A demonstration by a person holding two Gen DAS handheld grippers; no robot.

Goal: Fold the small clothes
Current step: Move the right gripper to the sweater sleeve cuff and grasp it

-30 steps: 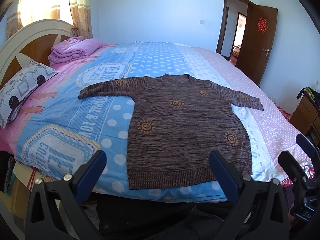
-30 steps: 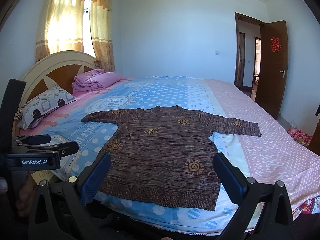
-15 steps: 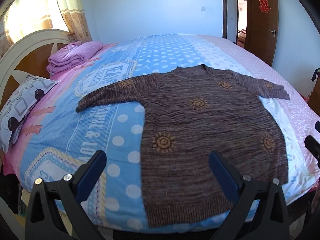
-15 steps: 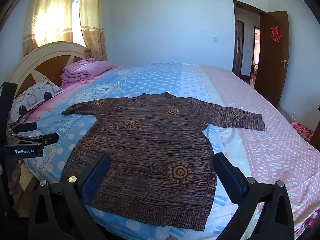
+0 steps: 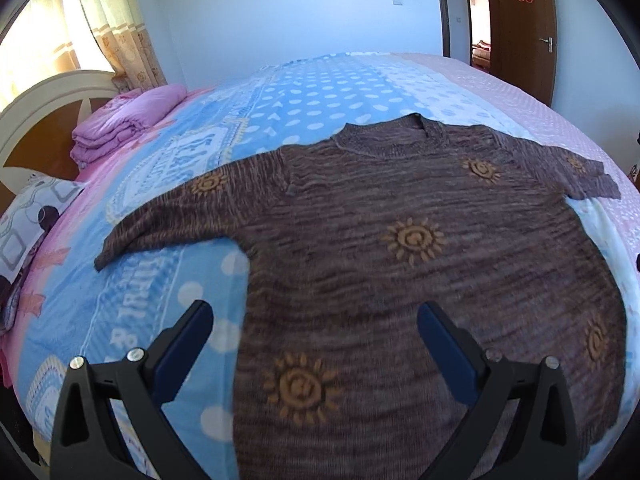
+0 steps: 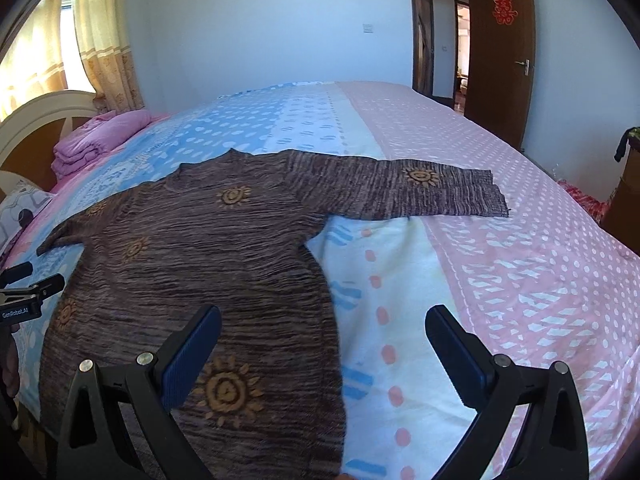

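A brown knitted sweater (image 5: 400, 264) with orange sun motifs lies flat on the bed, both sleeves spread out sideways. My left gripper (image 5: 314, 336) hovers open over the sweater's lower left side, nothing between its blue pads. In the right wrist view the sweater (image 6: 192, 264) fills the left half, and its right sleeve (image 6: 420, 192) stretches onto the pink part of the cover. My right gripper (image 6: 322, 344) stands open above the sweater's right edge near the hem. The left gripper's body (image 6: 24, 296) shows at the left border of that view.
The bed (image 5: 320, 92) has a blue dotted and pink patterned cover. A folded pink blanket (image 5: 128, 128) and a patterned pillow (image 5: 28, 216) lie by the headboard (image 5: 36, 120). A brown door (image 6: 500, 52) stands open at the far right. A cabinet (image 6: 624, 196) stands beside the bed.
Both grippers have moved forward and lower over the bed, so the sweater looks much larger. The left one now sits over the sweater's left side, the right over its right edge.
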